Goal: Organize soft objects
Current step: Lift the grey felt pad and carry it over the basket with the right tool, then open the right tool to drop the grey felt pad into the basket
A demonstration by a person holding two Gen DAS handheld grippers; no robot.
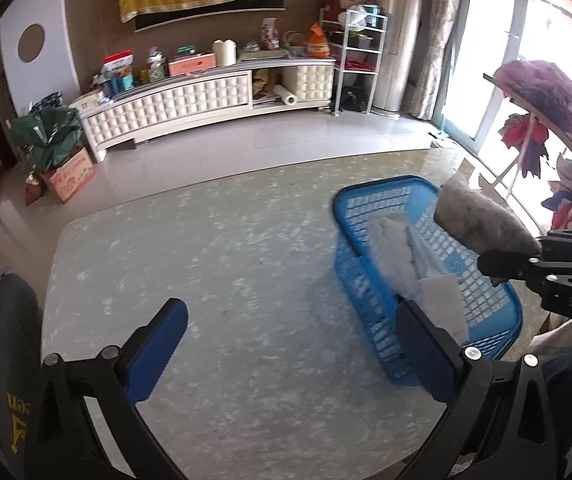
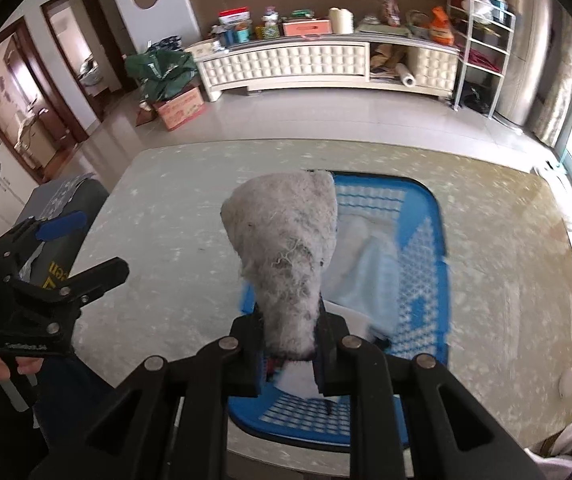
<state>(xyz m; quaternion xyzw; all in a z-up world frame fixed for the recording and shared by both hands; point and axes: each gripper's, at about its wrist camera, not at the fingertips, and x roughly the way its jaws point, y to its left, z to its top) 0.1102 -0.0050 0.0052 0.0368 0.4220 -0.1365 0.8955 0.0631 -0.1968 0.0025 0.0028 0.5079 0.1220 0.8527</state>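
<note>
My right gripper [image 2: 289, 344] is shut on a grey fluffy cloth [image 2: 286, 236] and holds it above the near end of the blue plastic basket [image 2: 430, 216]. The cloth [image 1: 482, 216] and the right gripper [image 1: 498, 268] also show at the right of the left wrist view, over the basket [image 1: 366, 280]. Pale blue and white soft pieces [image 1: 394, 256] lie inside the basket. My left gripper [image 1: 286, 344] is open and empty above the marble table [image 1: 205, 260], left of the basket. It also shows in the right wrist view [image 2: 85, 244].
A dark chair back [image 1: 1, 360] stands at the table's near left corner. A rack with coloured clothes [image 1: 546, 120] stands at the right by the window. A white TV cabinet [image 1: 205, 100] and a cardboard box [image 1: 69, 176] are across the floor.
</note>
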